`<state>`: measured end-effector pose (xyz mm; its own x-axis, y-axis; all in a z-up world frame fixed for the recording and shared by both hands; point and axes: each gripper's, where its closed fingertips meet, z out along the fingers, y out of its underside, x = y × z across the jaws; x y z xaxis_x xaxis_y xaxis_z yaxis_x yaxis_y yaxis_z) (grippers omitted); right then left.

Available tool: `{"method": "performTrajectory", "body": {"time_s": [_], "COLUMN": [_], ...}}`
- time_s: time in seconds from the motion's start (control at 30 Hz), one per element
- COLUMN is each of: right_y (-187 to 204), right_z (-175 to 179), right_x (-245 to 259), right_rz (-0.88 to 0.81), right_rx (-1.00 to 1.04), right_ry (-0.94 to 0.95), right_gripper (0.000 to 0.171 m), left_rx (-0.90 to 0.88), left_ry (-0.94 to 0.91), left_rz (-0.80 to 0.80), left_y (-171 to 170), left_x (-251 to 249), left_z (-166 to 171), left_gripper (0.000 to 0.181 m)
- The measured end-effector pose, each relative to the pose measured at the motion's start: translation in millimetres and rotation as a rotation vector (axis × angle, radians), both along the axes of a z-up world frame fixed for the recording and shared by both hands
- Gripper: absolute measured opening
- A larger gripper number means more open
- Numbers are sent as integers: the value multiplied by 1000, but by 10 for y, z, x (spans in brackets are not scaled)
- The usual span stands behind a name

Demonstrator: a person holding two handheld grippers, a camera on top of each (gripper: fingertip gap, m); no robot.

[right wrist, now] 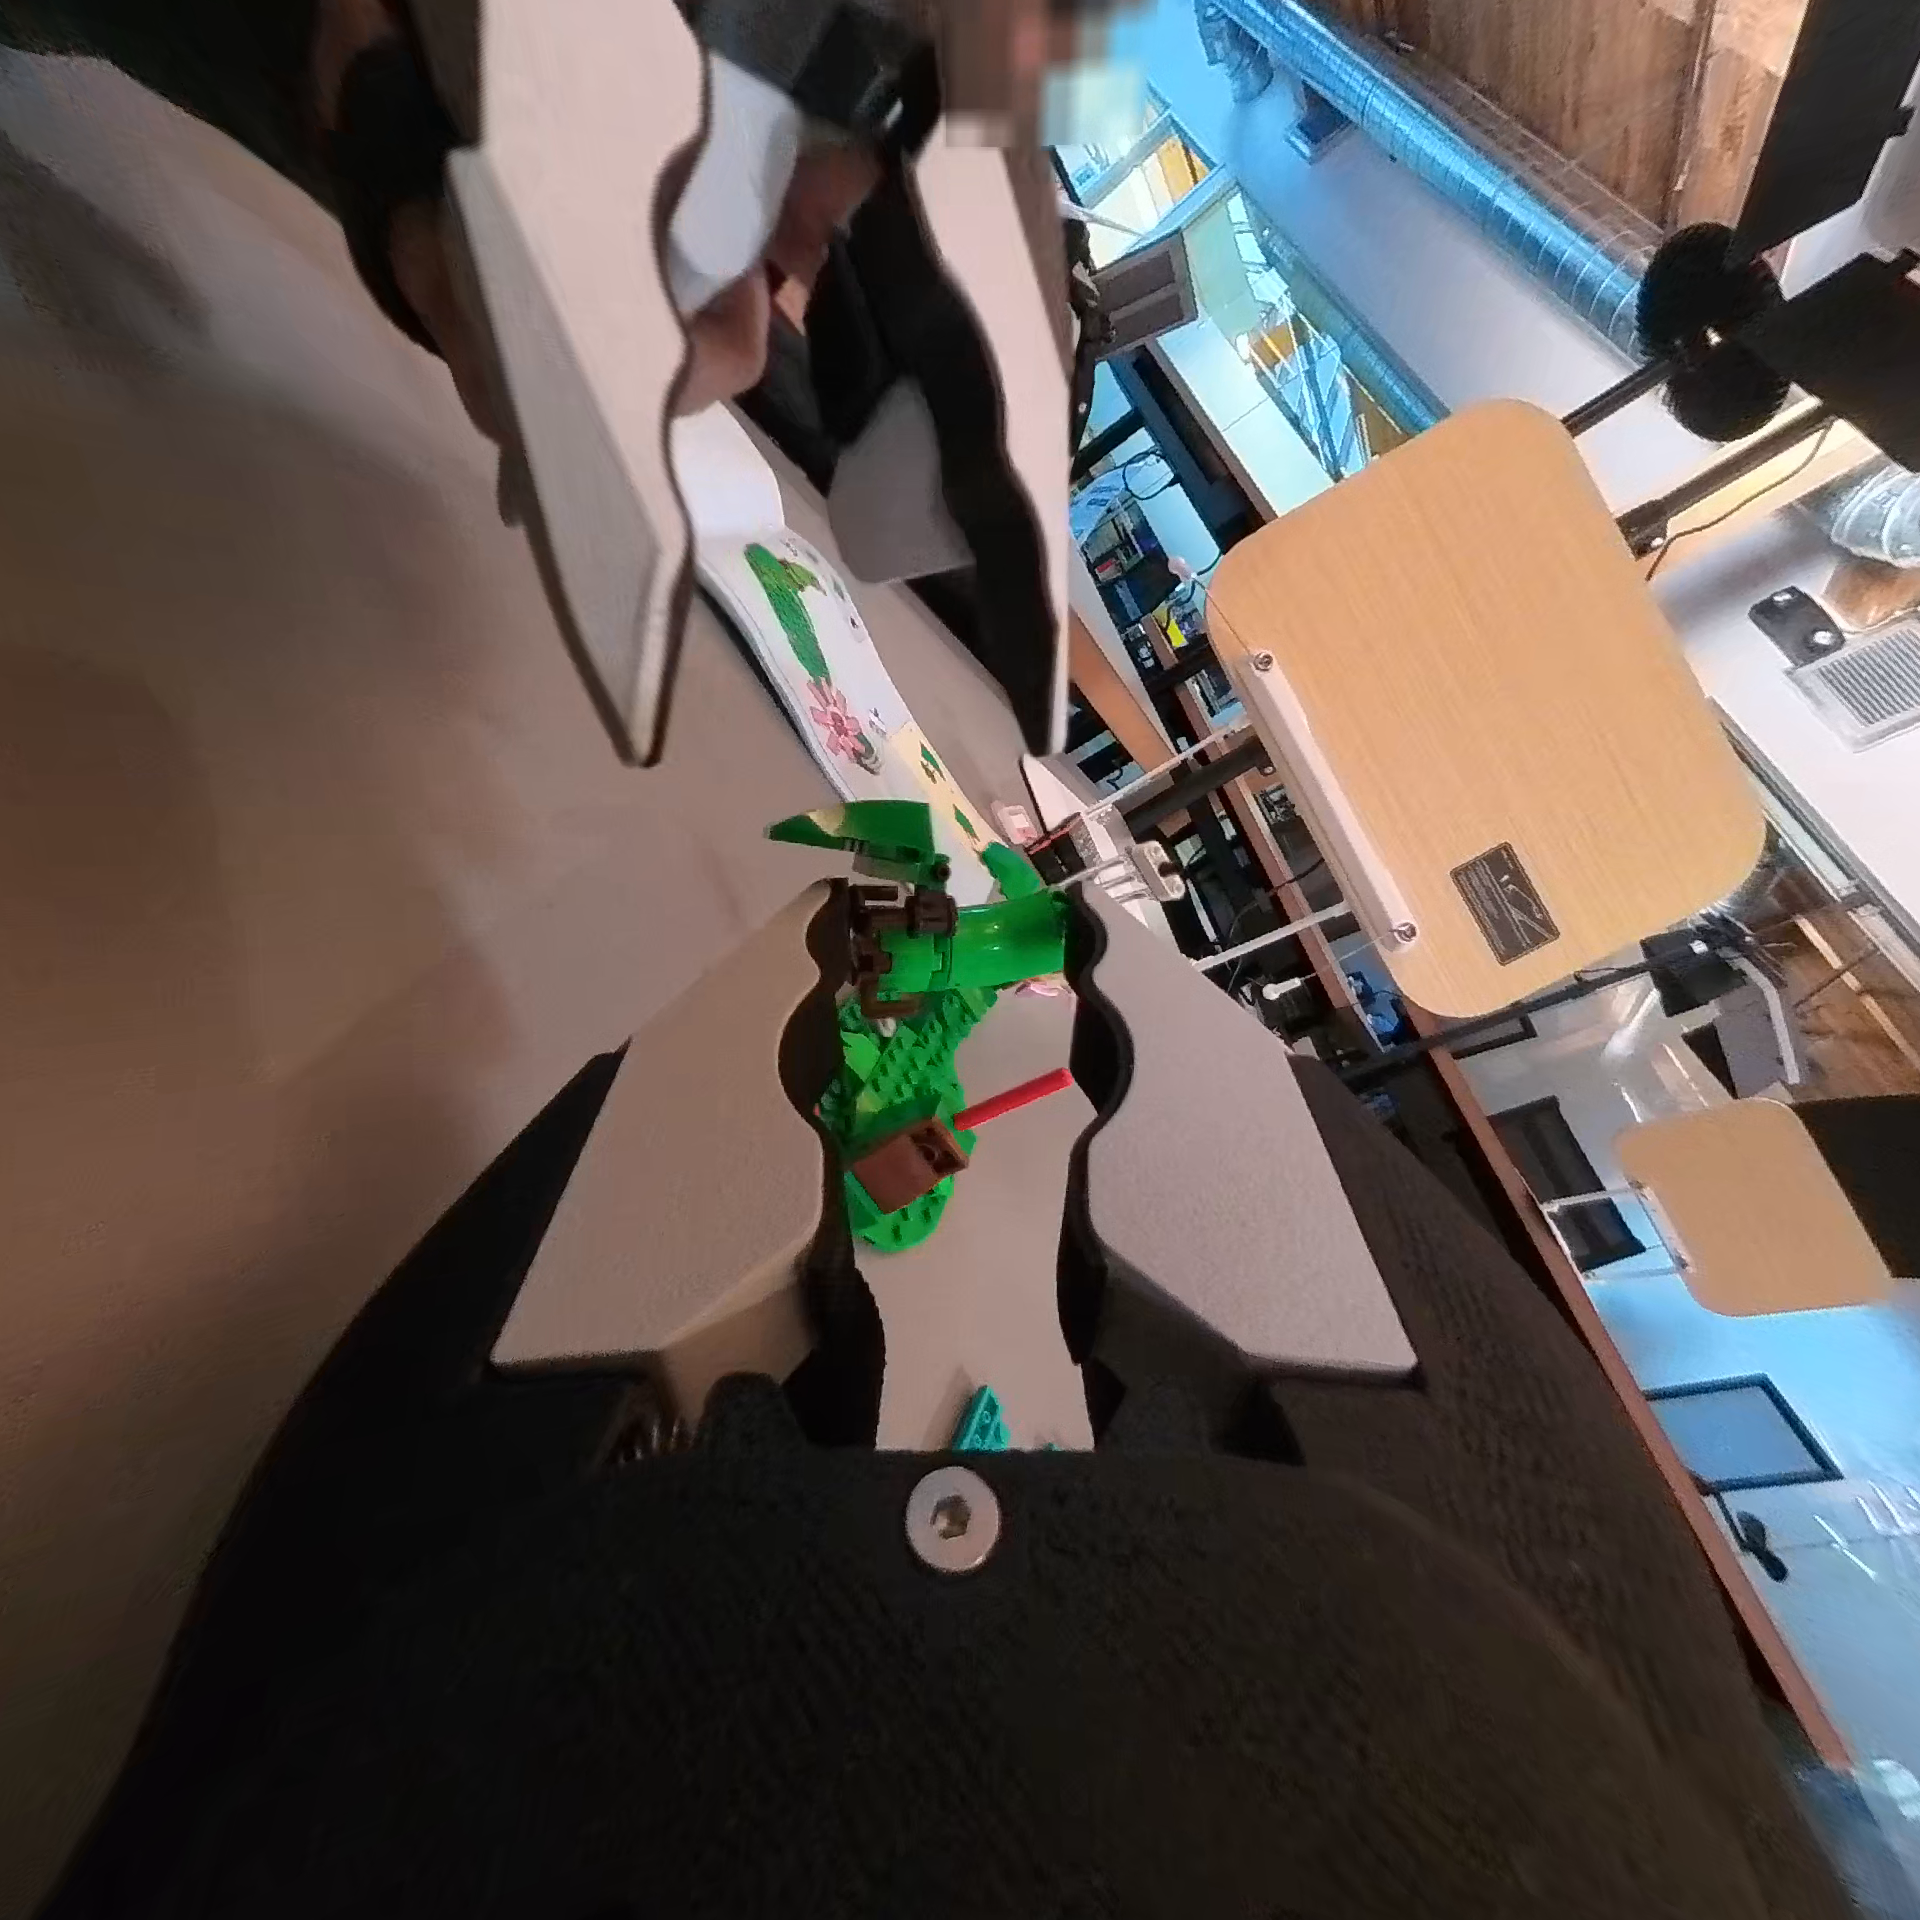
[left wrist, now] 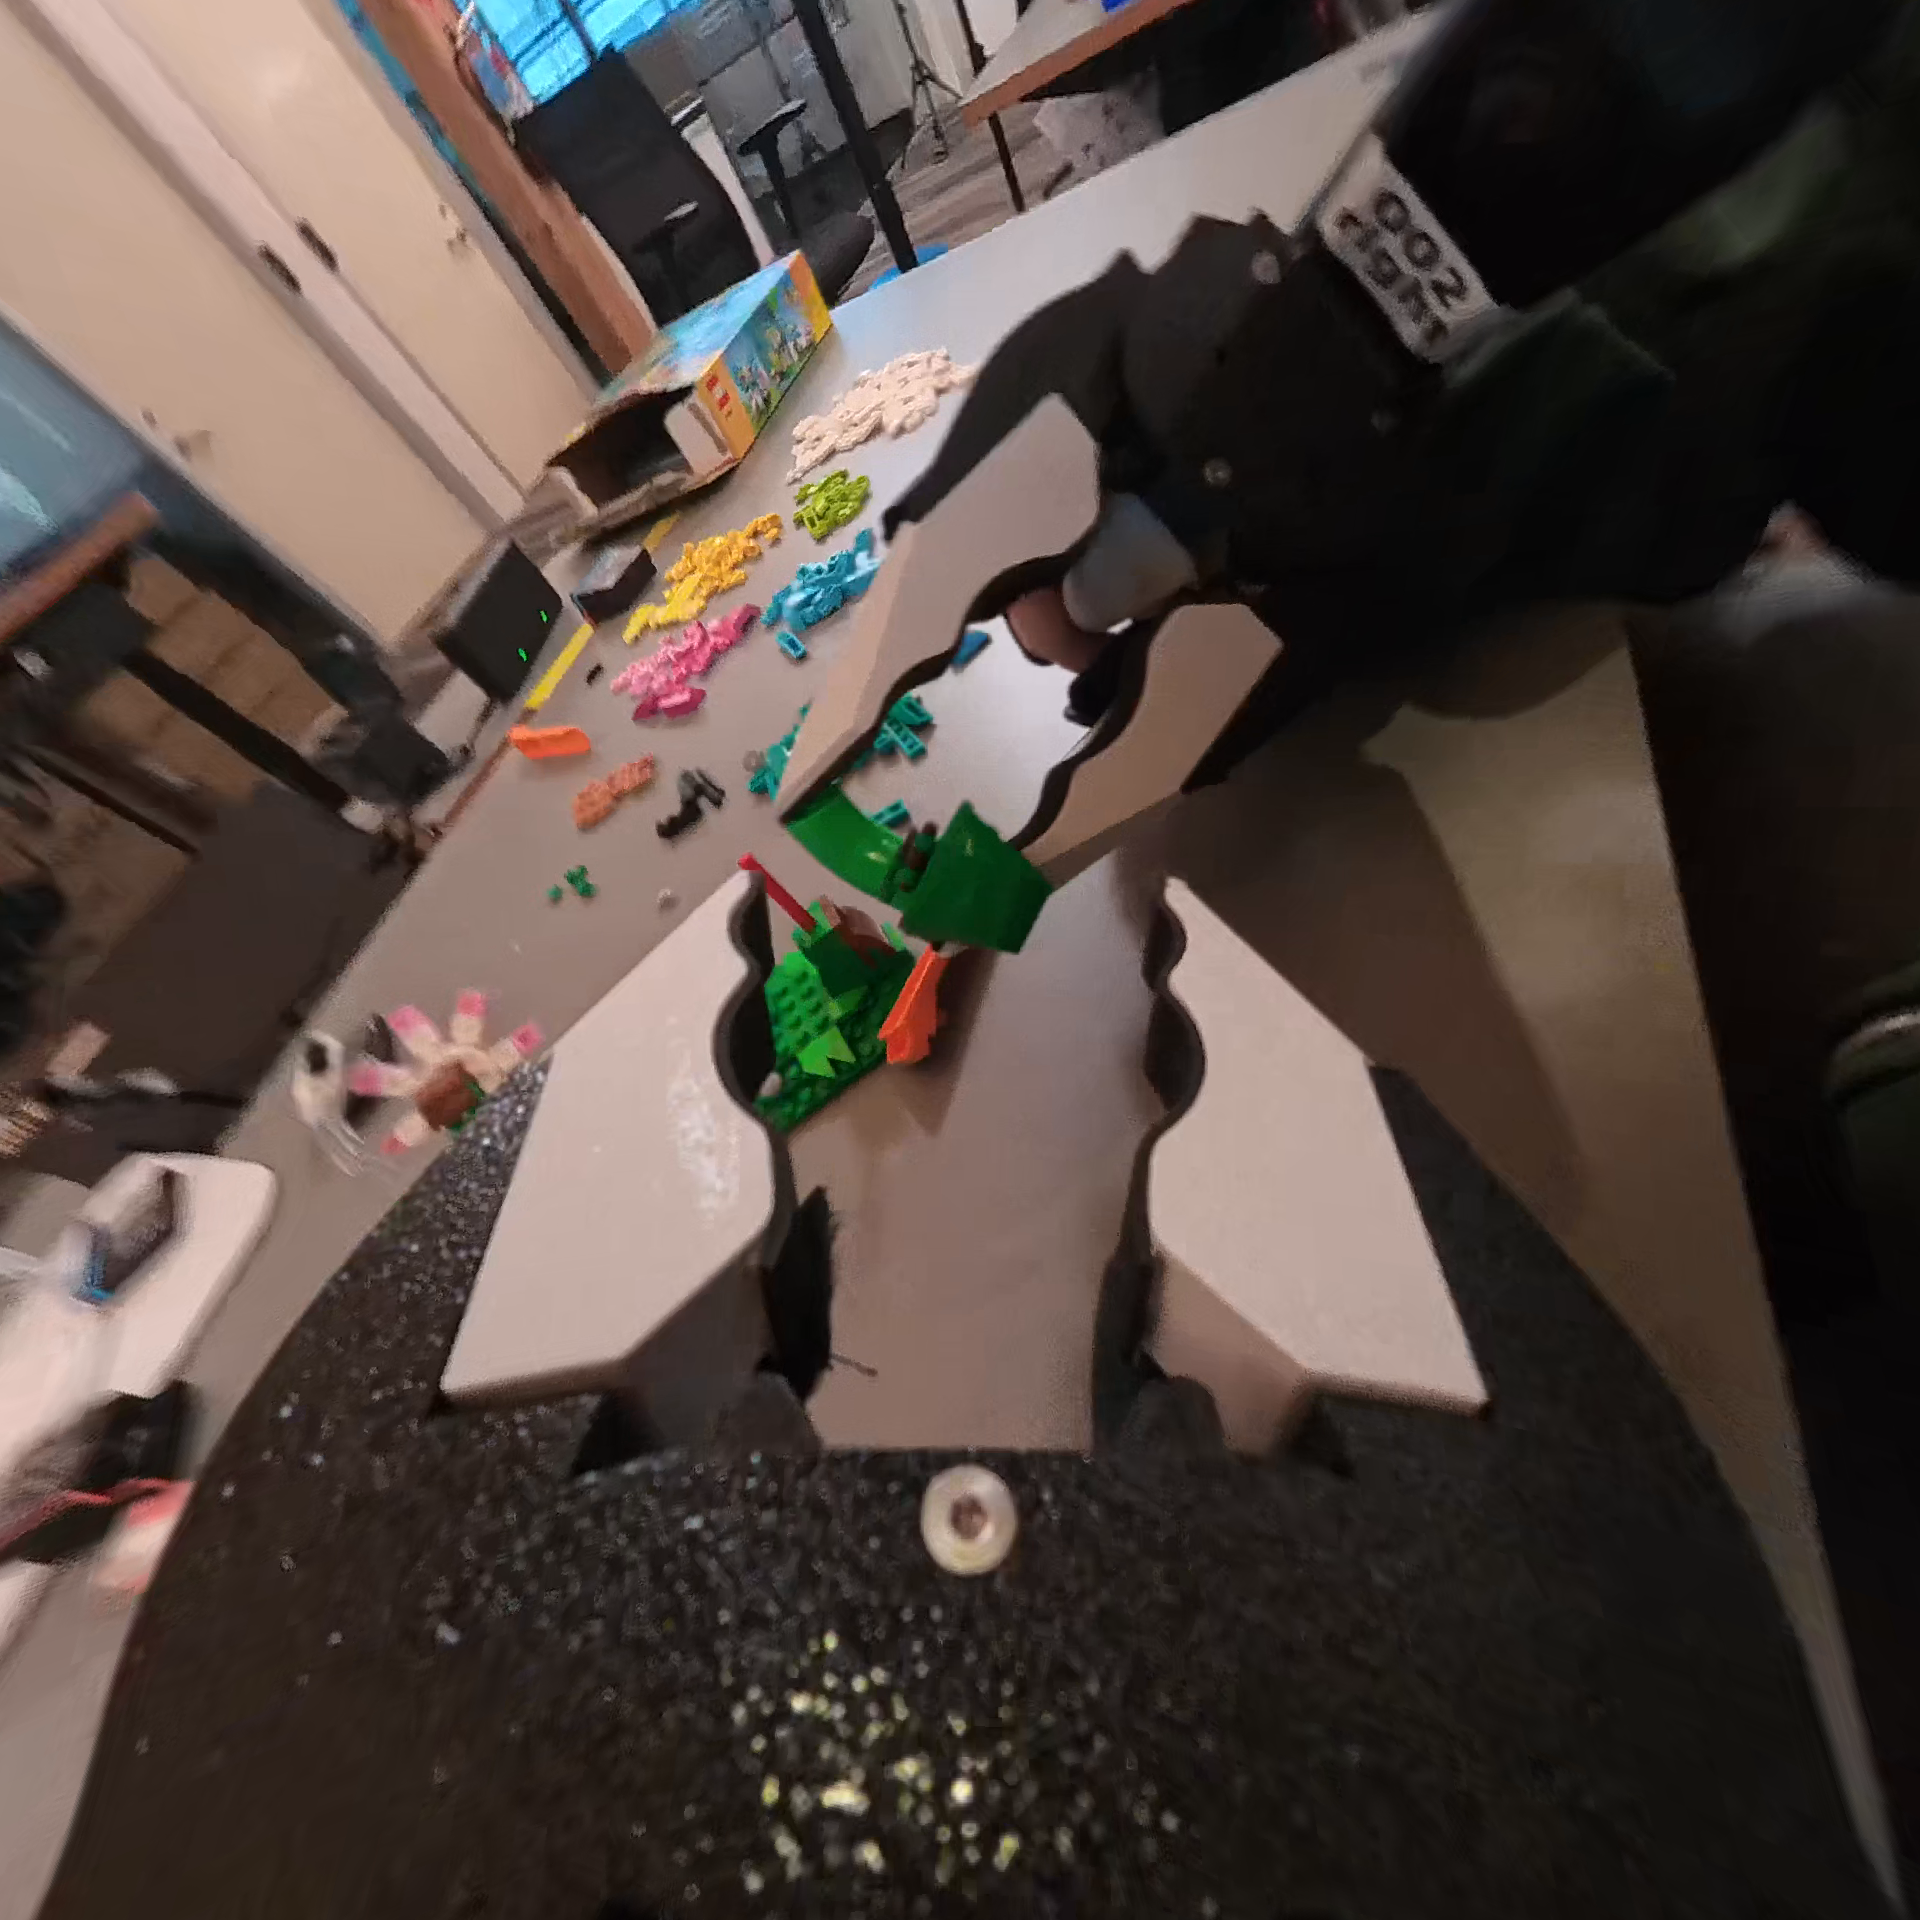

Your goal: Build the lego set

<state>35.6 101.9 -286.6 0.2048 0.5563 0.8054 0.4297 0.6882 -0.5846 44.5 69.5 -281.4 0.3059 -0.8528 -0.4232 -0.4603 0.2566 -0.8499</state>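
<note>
A green lego base [left wrist: 821, 1029] with an orange piece [left wrist: 914, 1013], a brown brick [right wrist: 914, 1158] and a red rod [left wrist: 779, 899] lies on the grey table [left wrist: 499, 935]. My left gripper [left wrist: 956, 914] is open around it, its left finger closest to the base. My right gripper [right wrist: 951, 909] is shut on a green leaf-and-stem assembly [right wrist: 977, 951] with brown clips and holds it just above the base [right wrist: 904, 1091]. The right gripper [left wrist: 914, 831] comes in from the upper right in the left wrist view, with the assembly [left wrist: 977, 888] at its tips. The left gripper [right wrist: 847, 743] shows open above.
Bricks sorted into piles by colour lie farther back: white [left wrist: 883, 405], yellow [left wrist: 707, 571], light blue [left wrist: 821, 592], pink [left wrist: 686, 665], orange [left wrist: 613, 790]. The lego box [left wrist: 727, 364] lies behind them. A pink flower build [left wrist: 447, 1060] stands at left. The instruction booklet [right wrist: 821, 665] lies beyond the base.
</note>
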Motion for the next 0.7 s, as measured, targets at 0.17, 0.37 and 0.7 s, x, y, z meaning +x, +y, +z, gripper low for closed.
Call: {"method": "performTrajectory", "body": {"time_s": [0.17, 0.37, 0.7], "right_y": [-83, -206, -271], "right_z": [-19, -47, -81], "right_x": [-33, -81, -103], "right_rz": [47, 101, 134], "right_rx": [-17, -13, -20], "right_ry": [-7, -25, -42], "right_gripper": [40, 40, 40], "left_rx": [299, 322, 290], "left_ry": [234, 269, 290], "left_rz": [-67, -91, -130], "left_y": [-105, -120, -167], "left_x": [54, 102, 122], "left_z": [-116, -246, -353], "left_gripper": [70, 71, 52]}}
